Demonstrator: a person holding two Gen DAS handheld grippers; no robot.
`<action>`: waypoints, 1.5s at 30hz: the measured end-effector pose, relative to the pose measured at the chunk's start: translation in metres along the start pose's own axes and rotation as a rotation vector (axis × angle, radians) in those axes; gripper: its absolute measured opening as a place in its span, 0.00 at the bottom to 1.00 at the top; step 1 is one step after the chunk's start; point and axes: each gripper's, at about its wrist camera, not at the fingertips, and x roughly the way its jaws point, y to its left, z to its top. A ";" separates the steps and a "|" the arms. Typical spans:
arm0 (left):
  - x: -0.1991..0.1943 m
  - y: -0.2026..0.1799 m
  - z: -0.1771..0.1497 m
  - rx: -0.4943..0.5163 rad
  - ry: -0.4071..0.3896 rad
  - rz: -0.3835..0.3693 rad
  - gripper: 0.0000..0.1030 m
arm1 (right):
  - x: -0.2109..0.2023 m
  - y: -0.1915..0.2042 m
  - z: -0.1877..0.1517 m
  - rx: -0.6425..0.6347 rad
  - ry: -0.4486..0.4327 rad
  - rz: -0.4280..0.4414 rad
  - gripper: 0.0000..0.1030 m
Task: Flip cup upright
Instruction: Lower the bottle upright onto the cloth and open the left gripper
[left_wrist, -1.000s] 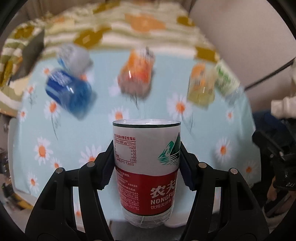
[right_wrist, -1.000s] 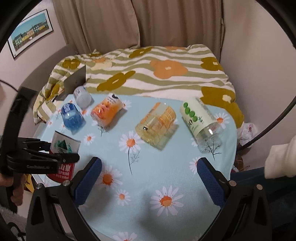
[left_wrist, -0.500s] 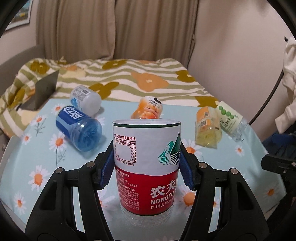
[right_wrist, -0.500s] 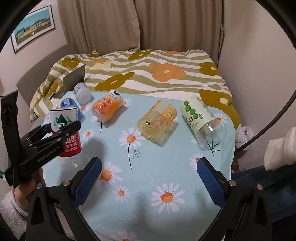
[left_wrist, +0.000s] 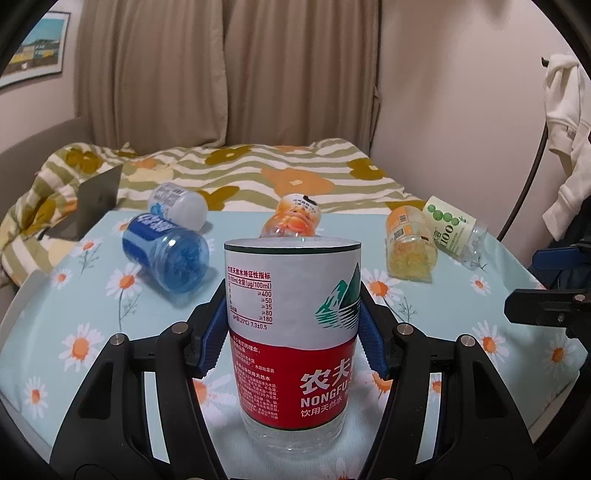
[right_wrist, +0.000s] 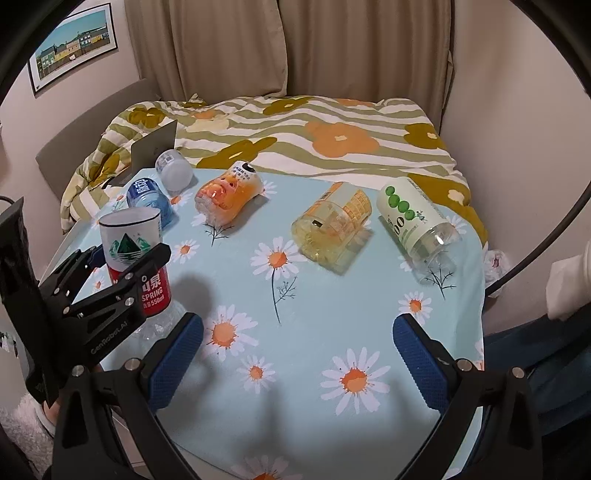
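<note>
My left gripper (left_wrist: 293, 325) is shut on the red-and-white Nongfu cup (left_wrist: 291, 328), a cut bottle held upright with its open rim up and its base at the daisy tablecloth (left_wrist: 92, 314). It also shows in the right wrist view (right_wrist: 135, 254), at the table's left side. My right gripper (right_wrist: 297, 354) is open and empty above the front middle of the table. Several other cups lie on their sides: blue (right_wrist: 149, 199), white (right_wrist: 173, 170), orange (right_wrist: 227, 194), yellow (right_wrist: 332, 225) and green-dotted (right_wrist: 417, 225).
A bed with a striped flower blanket (right_wrist: 314, 133) lies behind the table. An open laptop (right_wrist: 153, 146) sits at the back left. A wall runs along the right; a white garment (left_wrist: 565, 122) hangs there.
The left gripper has swung level and lowered the red-and-white cup upright onto the table. The right gripper has barely moved.
</note>
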 end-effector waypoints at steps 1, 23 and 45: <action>-0.003 0.001 -0.002 -0.008 -0.004 0.002 0.65 | 0.000 0.001 0.000 -0.003 -0.003 -0.002 1.00; -0.030 -0.001 -0.020 0.004 0.098 0.006 0.68 | -0.013 0.021 0.003 -0.012 -0.033 0.018 1.00; -0.100 0.004 0.051 0.028 0.241 0.164 1.00 | -0.078 0.025 0.020 0.038 -0.088 0.076 1.00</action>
